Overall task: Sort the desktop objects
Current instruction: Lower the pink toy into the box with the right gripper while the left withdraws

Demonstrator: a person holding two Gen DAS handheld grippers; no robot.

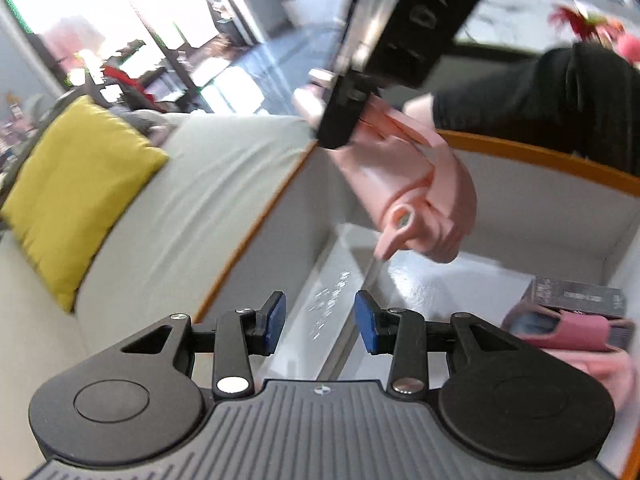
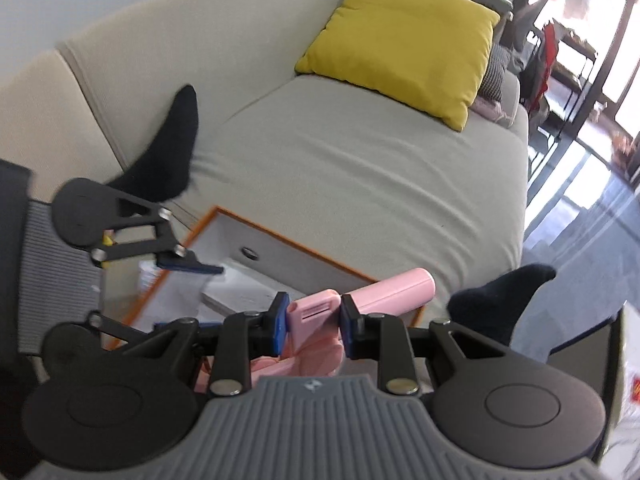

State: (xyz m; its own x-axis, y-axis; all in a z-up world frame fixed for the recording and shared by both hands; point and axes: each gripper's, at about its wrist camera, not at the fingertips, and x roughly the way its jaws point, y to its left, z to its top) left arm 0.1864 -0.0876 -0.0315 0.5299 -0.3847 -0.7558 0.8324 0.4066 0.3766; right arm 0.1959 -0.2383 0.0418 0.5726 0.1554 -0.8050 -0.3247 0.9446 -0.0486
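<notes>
Pink plastic is between my right fingers: the right gripper [image 2: 313, 326] is clamped on a pink folding device [image 2: 316, 312], and both blue pads press on its flat middle part. In the left wrist view this same pink folding device [image 1: 408, 184] hangs in the air over a white box with orange rim [image 1: 532, 152], not touching it. My left gripper [image 1: 320, 322] holds nothing; its blue pads [image 1: 276, 318] stand apart with only the box bottom visible between them. Inside the box, at the right, a dark small carton [image 1: 580, 296] lies on a pink pouch [image 1: 568, 332]. The box stands just beside a grey sofa [image 2: 340, 152], and a yellow cushion [image 2: 404, 44] rests on the sofa seat. Two feet in black socks [image 2: 168, 152] are near the box.
</notes>
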